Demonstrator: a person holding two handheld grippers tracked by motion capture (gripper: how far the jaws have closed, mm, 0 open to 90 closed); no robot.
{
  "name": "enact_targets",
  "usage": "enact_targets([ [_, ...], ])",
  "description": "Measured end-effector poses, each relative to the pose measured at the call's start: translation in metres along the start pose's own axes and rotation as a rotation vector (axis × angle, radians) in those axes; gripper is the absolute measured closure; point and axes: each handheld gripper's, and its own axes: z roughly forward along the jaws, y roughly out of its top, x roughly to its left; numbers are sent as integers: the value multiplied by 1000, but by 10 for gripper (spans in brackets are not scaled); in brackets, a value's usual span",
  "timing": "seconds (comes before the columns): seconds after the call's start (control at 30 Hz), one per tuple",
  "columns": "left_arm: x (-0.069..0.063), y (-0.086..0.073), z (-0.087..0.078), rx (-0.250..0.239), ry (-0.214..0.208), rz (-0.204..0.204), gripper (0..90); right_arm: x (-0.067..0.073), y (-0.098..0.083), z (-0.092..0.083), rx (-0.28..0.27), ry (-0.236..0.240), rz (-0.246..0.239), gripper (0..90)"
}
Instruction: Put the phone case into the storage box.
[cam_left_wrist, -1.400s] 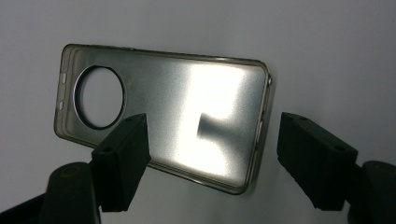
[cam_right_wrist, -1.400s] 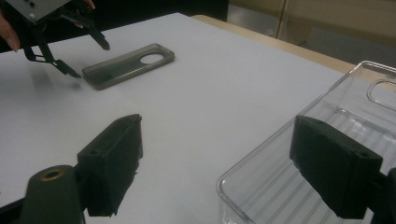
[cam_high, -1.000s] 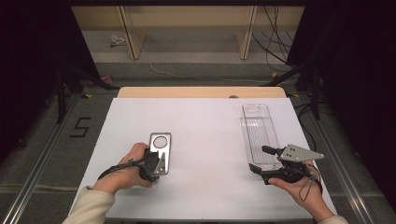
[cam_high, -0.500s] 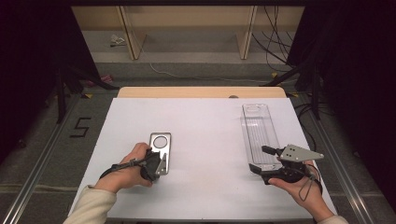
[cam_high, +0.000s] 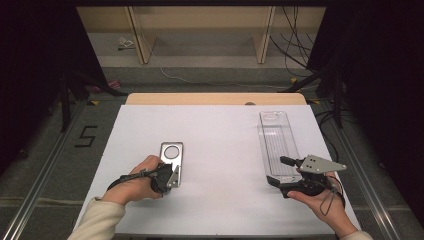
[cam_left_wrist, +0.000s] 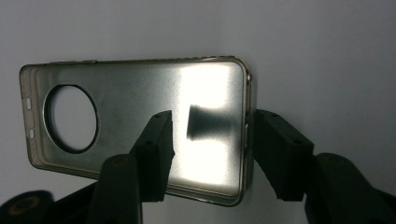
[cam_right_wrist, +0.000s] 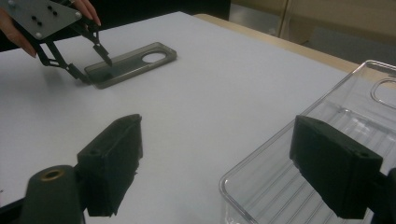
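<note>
High view shows the left gripper (cam_high: 172, 176), jaws just closing, straddling but not yet gripping the phone case (cam_high: 171, 156), while the right gripper (cam_high: 281, 170) waits released beside the clear tray (cam_high: 276, 135), so everything remains.

At the lower left of the high view a cream sleeve (cam_high: 100, 220) is covering the forearm, and a black cable is trailing from the left gripper (cam_high: 170, 176). The right gripper (cam_high: 282, 171), at the lower right, is wearing a grey three-cornered plate (cam_high: 320, 164) dotted with dark screw holes. Up close, its matte black jaws are showing blocky pads and a brass-coloured pivot ring (cam_right_wrist: 51, 175).
</note>
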Motion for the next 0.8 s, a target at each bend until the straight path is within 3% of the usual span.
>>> enact_targets([
  [0.33, 1, 4, 0, 20, -41, 40, 586, 0, 0, 0, -1, 1, -1, 182],
  [0.8, 1, 4, 0, 22, -78, 20, 693, 0, 0, 0, 0, 2, -2, 182],
])
